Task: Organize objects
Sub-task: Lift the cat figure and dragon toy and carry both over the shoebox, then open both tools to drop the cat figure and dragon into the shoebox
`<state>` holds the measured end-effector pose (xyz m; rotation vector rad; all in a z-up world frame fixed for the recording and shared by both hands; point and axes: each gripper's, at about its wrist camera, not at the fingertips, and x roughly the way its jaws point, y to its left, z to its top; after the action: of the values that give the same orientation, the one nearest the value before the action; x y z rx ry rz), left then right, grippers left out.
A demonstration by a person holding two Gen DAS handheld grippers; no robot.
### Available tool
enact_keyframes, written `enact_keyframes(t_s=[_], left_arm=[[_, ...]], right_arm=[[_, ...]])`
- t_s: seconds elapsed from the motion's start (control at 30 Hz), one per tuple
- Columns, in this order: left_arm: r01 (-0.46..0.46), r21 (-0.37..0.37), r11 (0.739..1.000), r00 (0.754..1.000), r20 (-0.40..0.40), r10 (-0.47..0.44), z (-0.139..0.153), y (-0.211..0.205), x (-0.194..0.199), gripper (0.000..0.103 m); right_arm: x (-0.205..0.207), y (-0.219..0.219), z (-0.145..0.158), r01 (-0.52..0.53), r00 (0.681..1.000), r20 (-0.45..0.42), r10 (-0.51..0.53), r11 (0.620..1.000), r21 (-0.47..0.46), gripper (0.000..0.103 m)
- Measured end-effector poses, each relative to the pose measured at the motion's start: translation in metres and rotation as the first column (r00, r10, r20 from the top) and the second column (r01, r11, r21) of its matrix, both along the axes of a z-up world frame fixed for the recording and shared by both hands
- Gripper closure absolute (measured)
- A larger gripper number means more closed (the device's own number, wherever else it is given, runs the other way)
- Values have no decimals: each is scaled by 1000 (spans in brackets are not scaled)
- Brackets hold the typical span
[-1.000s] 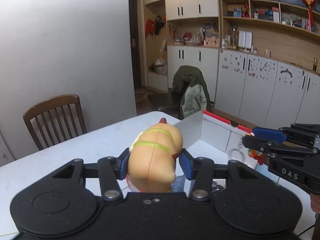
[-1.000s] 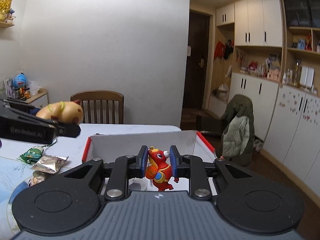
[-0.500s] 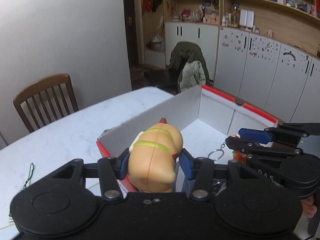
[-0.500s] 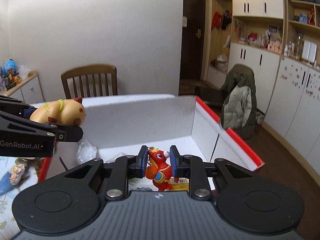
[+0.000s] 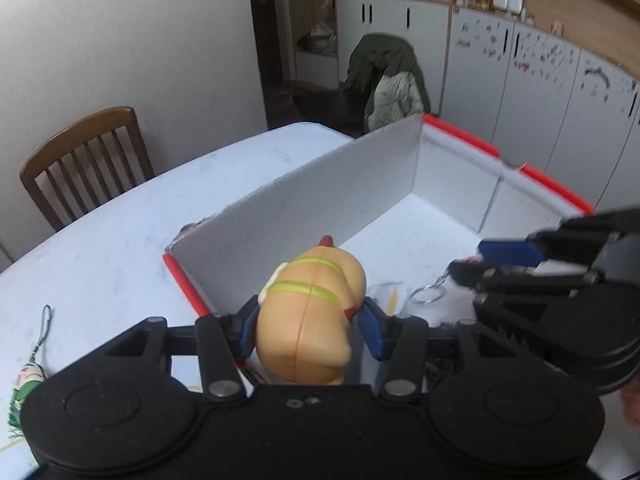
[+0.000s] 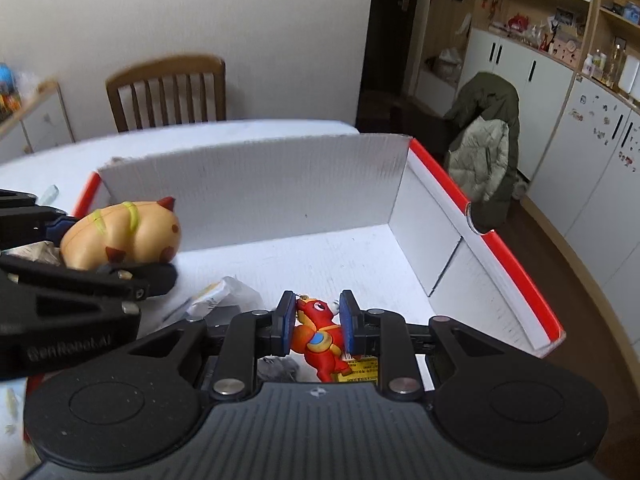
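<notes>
Left gripper clamps a tan animal toy between its blue pads, held above the white, red-edged box. Right gripper, also above the box floor, pinches a red dragon keychain between its pads.

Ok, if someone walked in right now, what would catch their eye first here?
Probably the tan toy animal clamped in the left tool, held over the near left end of the white box with red edges. Next, the red dragon keychain gripped in the right tool, above the box's near side.
</notes>
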<state>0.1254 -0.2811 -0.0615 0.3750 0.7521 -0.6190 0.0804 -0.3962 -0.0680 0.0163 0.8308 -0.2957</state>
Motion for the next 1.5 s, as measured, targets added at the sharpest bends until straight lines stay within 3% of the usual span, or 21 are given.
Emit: enact_keyframes(t_s=[0.33,0.53,0.7,1.0,1.1,1.13,1.2,1.27,1.37,1.5], left_arm=[[-17,82,996,999,-37,20,0,-12,14,53],[-25,86,996,987,-154,38,-5,-22,34,56],[-42,124,991,986,-154,62,-7,-29,43,56],[-44,141,989,989,-135,63,-8,-31,44,51],[-41,152,988,989,-135,62,-8,-33,43,48],[-42,167,985,991,-119,62,-8,-34,42,46],[-54,179,982,994,-81,69,-7,-36,38,40],[-82,182,980,995,-44,91,-5,-34,39,25],[-84,166,983,995,-30,90,1,-31,39,22],[-91,131,987,995,-16,94,9,-26,37,13]], right_arm=[[30,-9,-1,40,993,-113,-34,998,51,81],[43,-25,-7,84,986,-155,-65,989,120,81],[57,-28,-11,85,976,-208,-62,991,105,81],[60,-30,-17,88,975,-215,-60,989,120,80],[61,-37,-20,124,966,-245,-89,983,133,63],[62,-40,-22,147,958,-264,-109,980,131,48],[59,-46,-20,160,962,-246,-119,975,153,46],[56,-48,-18,165,966,-228,-124,972,167,45],[52,-52,-15,173,969,-206,-136,969,176,34],[45,-54,-7,173,975,-168,-142,966,193,34]])
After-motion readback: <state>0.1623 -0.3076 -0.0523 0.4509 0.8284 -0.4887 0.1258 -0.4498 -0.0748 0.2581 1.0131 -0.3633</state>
